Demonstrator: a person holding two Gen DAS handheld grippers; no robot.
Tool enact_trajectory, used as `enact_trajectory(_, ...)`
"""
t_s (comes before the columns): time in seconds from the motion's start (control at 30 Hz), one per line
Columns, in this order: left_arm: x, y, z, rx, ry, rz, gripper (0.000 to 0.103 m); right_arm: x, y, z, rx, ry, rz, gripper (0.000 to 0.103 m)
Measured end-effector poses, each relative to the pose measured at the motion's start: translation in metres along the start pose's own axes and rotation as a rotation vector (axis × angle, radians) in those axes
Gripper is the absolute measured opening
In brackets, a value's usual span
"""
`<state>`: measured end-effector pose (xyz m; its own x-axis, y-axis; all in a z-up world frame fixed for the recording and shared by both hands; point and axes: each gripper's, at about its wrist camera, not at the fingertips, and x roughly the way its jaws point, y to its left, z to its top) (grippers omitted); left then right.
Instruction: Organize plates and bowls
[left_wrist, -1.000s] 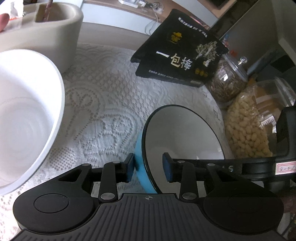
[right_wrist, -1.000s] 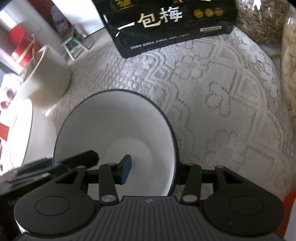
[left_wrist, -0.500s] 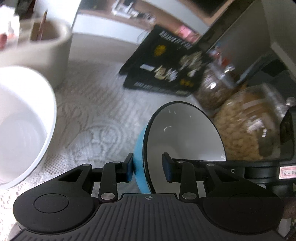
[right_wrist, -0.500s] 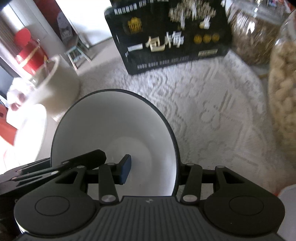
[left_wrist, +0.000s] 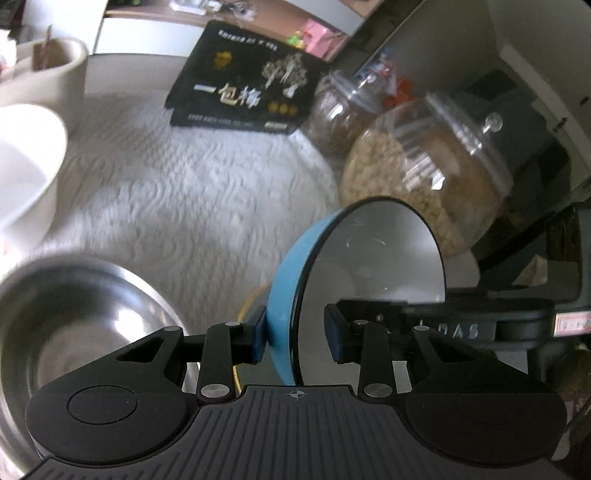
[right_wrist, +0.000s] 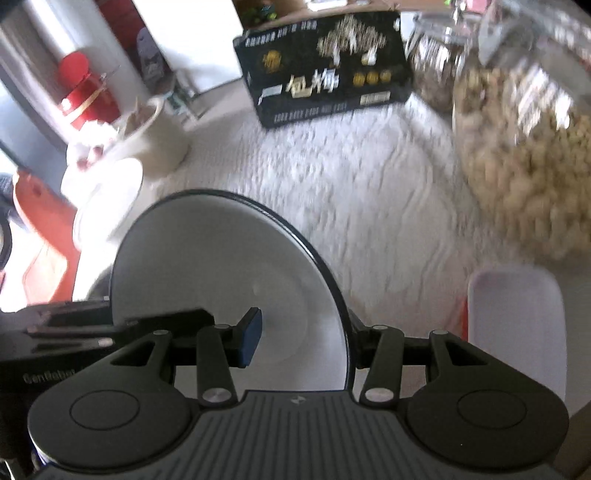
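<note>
Both grippers pinch one blue bowl (left_wrist: 284, 280) above lace cloth (left_wrist: 192, 192).
Left gripper (left_wrist: 295, 338) and right gripper (right_wrist: 303, 338) clamp opposite rims.

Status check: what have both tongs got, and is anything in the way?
Left tongs and right tongs both clamped on the blue bowl, opposite rims. Bowl tilted, off the cloth. Steel bowl close below left; peanut jar ahead right.

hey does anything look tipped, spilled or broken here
Nothing looks spilled or broken. The one oddity is the blue bowl: both grippers, left and right, pinch opposite sides of its rim, so it hangs steeply tilted above the lace tablecloth. It looks empty.
</note>
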<state>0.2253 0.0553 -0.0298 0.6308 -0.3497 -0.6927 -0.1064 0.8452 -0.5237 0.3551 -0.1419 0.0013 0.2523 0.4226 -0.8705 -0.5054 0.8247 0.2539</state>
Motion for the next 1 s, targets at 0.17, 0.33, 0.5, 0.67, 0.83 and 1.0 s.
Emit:
enact_trajectory(0.17, 0.012, 0.002, -0.025, -0.048, 0.002, 0.090, 0.035, 0.020, -0.016, -0.021, 0.008, 0.027, 0.037, 0.047)
enact_trajectory(0.33, 0.013, 0.001, -0.028, -0.083, -0.026, 0.151, 0.033, 0.023, -0.024, -0.030, -0.017, -0.009, 0.074, 0.047)
enact_trajectory(0.5, 0.003, -0.010, -0.034, -0.074, -0.032, 0.199, 0.033, 0.024, -0.020, -0.029, -0.051, -0.011, 0.059, 0.047)
enact_trajectory(0.67, -0.013, -0.012, -0.033, -0.072, -0.053, 0.201, 0.031, 0.007, -0.007, -0.028, -0.118, -0.082, -0.038, 0.047)
enact_trajectory(0.83, -0.027, -0.014, -0.031, -0.079, -0.069, 0.135, 0.028, -0.001, -0.002, -0.024, -0.128, -0.083, -0.078, 0.048)
enact_trajectory(1.0, -0.034, -0.017, -0.038, -0.054, -0.099, 0.219, 0.027, 0.002, 0.005, -0.024, -0.137, -0.077, -0.127, 0.048)
